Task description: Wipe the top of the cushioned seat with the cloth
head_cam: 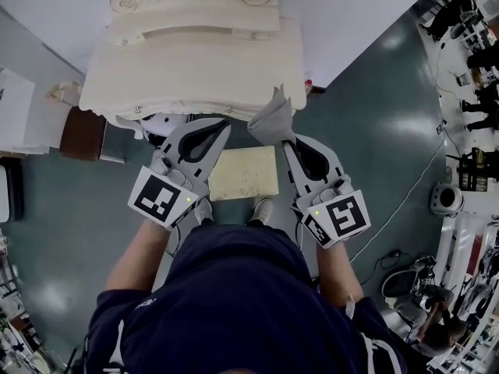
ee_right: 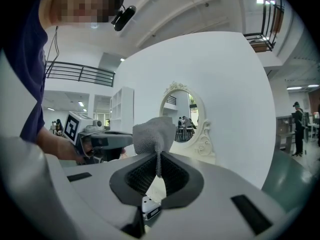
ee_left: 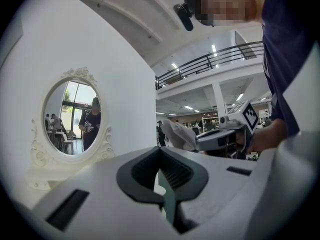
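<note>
Head view: right gripper (head_cam: 285, 137) clenched on cloth (head_cam: 271, 119) above cushioned seat (head_cam: 243, 174) far right corner, apparently ready for wiping; left gripper (head_cam: 225, 128) closed, empty, held clear.

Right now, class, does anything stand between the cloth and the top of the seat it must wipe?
Nothing visible does. The seat top is bare, and the right gripper holds the cloth near its far edge.

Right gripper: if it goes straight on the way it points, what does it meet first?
Likely the dressing table, around its oval mirror, straight ahead; the cloth pinched in the right gripper would touch first. Depth is unclear.
</note>
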{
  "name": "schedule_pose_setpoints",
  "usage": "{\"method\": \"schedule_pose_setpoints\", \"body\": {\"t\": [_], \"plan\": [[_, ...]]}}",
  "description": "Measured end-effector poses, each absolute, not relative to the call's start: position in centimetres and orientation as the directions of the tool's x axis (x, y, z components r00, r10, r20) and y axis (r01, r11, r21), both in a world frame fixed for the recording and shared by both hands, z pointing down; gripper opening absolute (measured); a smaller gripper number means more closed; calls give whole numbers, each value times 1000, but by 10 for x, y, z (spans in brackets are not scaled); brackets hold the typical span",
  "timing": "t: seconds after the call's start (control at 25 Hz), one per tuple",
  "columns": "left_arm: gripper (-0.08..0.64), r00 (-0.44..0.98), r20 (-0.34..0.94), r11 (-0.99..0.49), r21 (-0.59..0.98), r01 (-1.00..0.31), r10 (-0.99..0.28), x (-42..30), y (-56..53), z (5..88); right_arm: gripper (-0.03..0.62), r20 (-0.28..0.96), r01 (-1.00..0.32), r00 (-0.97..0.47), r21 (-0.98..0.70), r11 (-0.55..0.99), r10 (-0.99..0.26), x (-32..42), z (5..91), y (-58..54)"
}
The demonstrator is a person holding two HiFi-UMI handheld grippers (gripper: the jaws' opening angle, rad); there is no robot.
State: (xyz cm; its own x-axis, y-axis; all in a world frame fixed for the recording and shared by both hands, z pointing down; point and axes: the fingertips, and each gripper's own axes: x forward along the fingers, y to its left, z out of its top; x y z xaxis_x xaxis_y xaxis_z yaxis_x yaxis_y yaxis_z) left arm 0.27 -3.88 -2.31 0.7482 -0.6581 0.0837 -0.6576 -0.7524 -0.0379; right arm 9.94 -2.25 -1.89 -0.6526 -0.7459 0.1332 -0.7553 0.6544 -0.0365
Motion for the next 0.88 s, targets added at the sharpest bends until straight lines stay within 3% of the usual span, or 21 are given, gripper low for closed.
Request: {"method": "schedule_pose_setpoints", "body": {"t": [0.88], "plan": [[8, 714, 95, -718, -22, -695, -694, 5, -33, -17, 37, 157, -723, -687, -40, 690, -710, 102, -11, -21]]}}
